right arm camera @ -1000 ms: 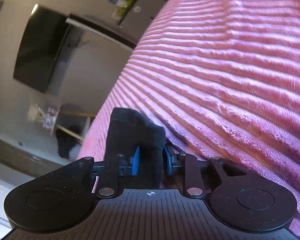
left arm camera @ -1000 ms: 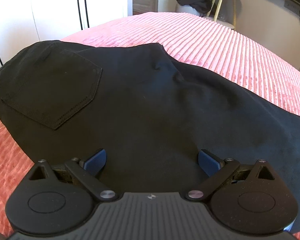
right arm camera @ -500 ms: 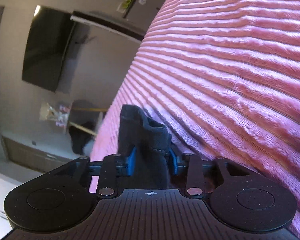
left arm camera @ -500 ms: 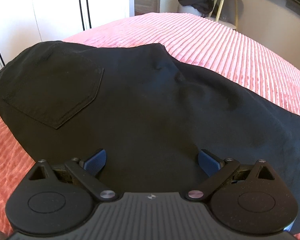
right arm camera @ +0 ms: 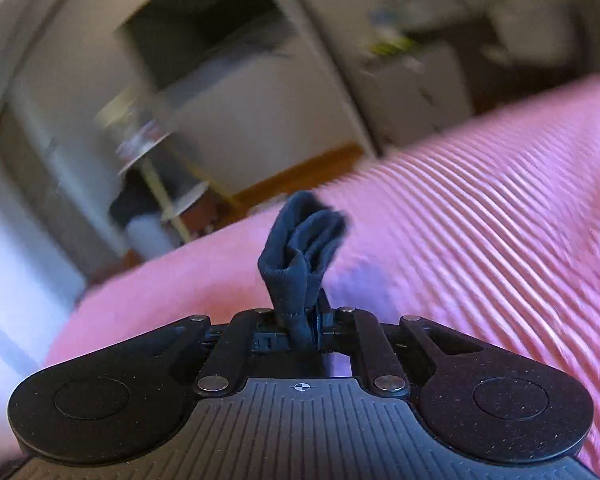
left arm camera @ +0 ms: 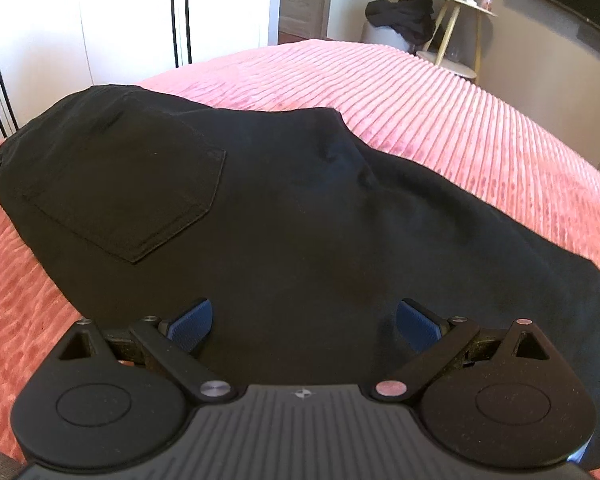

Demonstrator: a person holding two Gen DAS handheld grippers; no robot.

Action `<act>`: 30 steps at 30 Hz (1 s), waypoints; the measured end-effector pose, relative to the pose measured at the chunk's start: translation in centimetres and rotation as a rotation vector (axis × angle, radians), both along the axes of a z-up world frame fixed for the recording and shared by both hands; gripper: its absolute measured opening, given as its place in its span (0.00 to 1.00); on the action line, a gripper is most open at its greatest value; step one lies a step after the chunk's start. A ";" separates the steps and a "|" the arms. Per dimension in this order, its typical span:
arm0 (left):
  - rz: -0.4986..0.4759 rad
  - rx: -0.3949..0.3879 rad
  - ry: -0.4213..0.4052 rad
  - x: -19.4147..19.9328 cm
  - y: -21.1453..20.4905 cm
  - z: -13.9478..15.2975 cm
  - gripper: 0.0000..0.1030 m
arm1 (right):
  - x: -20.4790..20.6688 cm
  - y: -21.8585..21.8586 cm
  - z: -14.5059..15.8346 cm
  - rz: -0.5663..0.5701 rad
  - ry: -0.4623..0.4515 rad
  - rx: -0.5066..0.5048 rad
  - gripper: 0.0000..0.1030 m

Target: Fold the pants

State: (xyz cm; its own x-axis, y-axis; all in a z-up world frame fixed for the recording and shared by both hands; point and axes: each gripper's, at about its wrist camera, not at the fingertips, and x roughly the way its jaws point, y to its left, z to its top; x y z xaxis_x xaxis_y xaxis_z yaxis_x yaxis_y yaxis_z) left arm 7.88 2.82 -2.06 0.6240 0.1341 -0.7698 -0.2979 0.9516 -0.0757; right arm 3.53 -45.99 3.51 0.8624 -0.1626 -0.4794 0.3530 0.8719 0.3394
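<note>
Right gripper fingers closing, pinching pants hem, left gripper fingers spread wide

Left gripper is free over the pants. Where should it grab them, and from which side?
Probably the waistband edge of the pants, from the outer left side. It's a firm free border on the bedspread; the flat middle under the open left gripper offers nothing to pinch.

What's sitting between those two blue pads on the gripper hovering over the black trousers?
Nothing is held. In the left wrist view the left gripper stands open, and between its blue pads only the flat black pants show, lying on the pink bedspread.
</note>
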 end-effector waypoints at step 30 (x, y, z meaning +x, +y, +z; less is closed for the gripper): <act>-0.444 -0.445 0.112 2.4 -6.6 0.7 0.96 | 3.3 9.1 -6.5 0.191 0.439 0.135 0.29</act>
